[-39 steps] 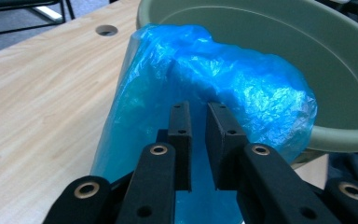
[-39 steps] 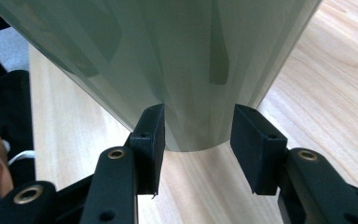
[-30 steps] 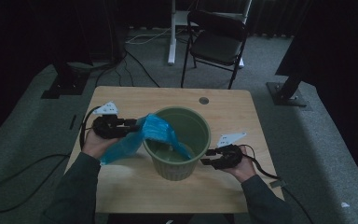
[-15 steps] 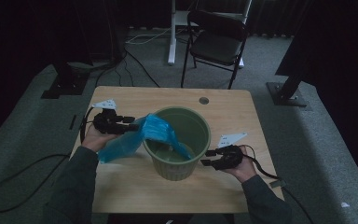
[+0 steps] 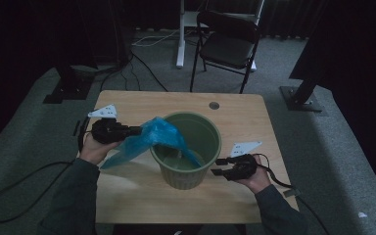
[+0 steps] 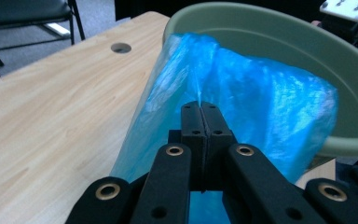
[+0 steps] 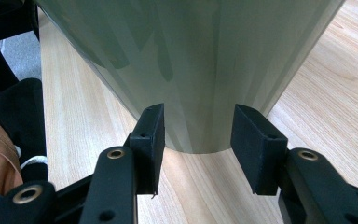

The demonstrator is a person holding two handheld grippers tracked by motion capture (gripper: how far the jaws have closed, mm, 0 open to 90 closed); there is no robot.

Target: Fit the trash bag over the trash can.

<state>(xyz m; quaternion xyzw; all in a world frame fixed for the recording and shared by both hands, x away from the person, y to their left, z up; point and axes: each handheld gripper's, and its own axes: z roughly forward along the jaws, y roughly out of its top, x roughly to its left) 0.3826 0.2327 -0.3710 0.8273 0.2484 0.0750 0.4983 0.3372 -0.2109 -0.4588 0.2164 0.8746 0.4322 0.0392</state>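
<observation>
The left gripper [image 5: 136,130], at nine o'clock of the green bin [image 5: 186,149], has just clenched on the blue bag [image 5: 152,139] draped over the rim: thin, soft, slippery film, best pinched at its edge. The right gripper [image 5: 217,166], at four o'clock, stands released.

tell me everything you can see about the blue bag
The bag is thin, glossy, translucent blue plastic, crumpled and creased. It drapes over the near-left rim of the green bin, one end hanging inside and the other trailing down toward the table. The left gripper has just closed and pinches a fold of it outside the rim.
</observation>
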